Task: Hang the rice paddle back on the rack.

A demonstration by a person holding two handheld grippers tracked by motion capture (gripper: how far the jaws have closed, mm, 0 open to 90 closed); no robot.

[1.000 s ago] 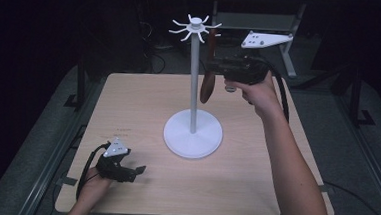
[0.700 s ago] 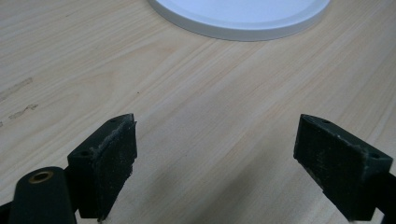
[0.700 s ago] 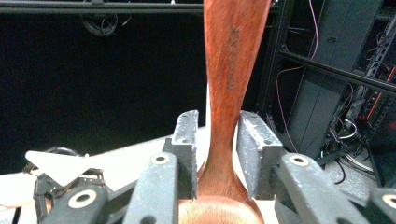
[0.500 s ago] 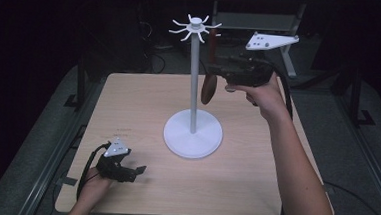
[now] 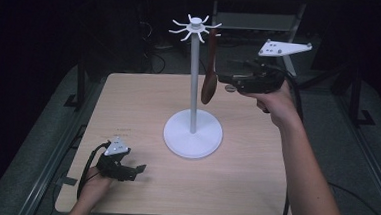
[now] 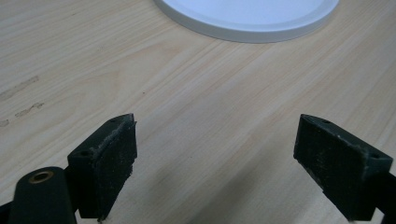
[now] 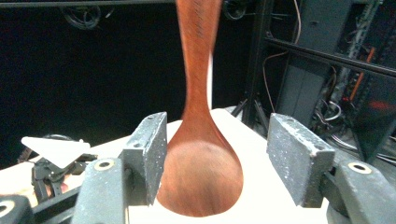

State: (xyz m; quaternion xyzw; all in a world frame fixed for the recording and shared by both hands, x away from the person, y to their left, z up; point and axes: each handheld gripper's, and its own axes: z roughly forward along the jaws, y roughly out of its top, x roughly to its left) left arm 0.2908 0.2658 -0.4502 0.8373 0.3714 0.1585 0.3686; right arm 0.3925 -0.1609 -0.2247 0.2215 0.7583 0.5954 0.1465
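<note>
Spoon (image 5: 209, 86) of dark red wood hangs bowl down from a prong of the white stand (image 5: 193, 132), at about 3 o'clock of the pole. In the high view the right gripper (image 5: 228, 86) sits just beside the spoon's bowl at its 3 o'clock, held up off the tabletop (image 5: 254, 176) in the person's raised right hand (image 5: 274, 100); that view cannot settle whether the jaws touch the wood. The right gripper view supplies it: the jaws stand spread, 1 to each side of the spoon's bowl (image 7: 201, 182), the left one close against its edge, the right one well apart, so nothing is pinched. That view also catches the left gripper (image 7: 56, 161) far off at 9 o'clock, low on the tabletop.

The high view places the left gripper (image 5: 137, 170) at 7 o'clock of the stand's round base, in the left hand (image 5: 96, 179) near the tabletop's front edge. The left gripper view shows its jaws wide apart over bare wood, with the rim of the stand's base (image 6: 247, 29) at 12 o'clock.

Compared with 0.5 s ago, the spoon now hangs straighter from its prong rather than slanting, and the right gripper has kept its place at the bowl's side. The left gripper has not shifted.
</note>
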